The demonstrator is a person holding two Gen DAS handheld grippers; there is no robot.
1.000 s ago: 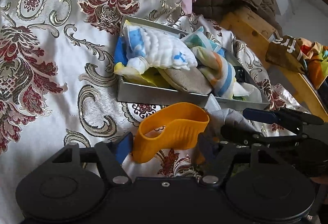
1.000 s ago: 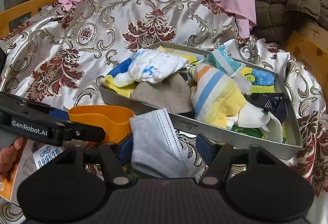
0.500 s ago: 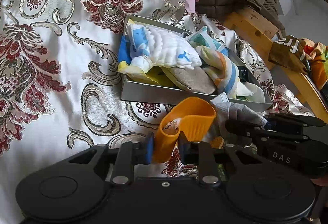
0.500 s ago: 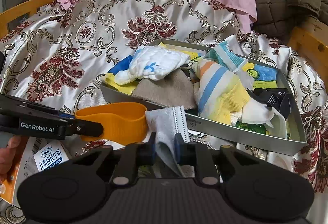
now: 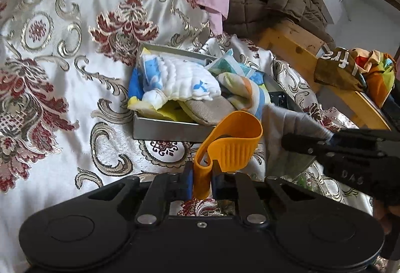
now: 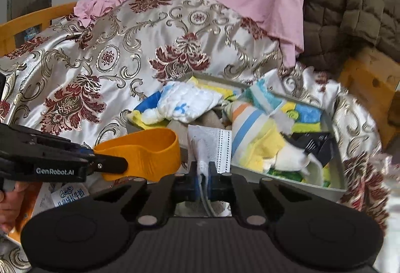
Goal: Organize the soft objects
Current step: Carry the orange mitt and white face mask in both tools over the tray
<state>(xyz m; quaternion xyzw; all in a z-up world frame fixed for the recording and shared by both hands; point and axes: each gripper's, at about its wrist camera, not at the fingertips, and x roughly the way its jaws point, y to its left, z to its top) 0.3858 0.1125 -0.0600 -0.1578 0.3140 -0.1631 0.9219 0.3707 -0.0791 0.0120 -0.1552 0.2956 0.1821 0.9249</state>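
Beside grey tray (image 5: pixel 160 128) on patterned bedspread (image 5: pixel 50 108): left gripper (image 5: pixel 202 181) jaws pinching orange silicone mitt (image 5: pixel 232 140); right gripper (image 6: pixel 204 181) jaws pinching face mask (image 6: pixel 212 145).

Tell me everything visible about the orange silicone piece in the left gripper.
The orange ribbed silicone piece is a soft, curled, loop-like band with a hollow middle and moulded ridges on one face. Its narrow lower end is pinched between the left gripper's blue pads, while its wider looped part stands up in front of the grey metal tray. Whether it touches the patterned satin bedspread is unclear.
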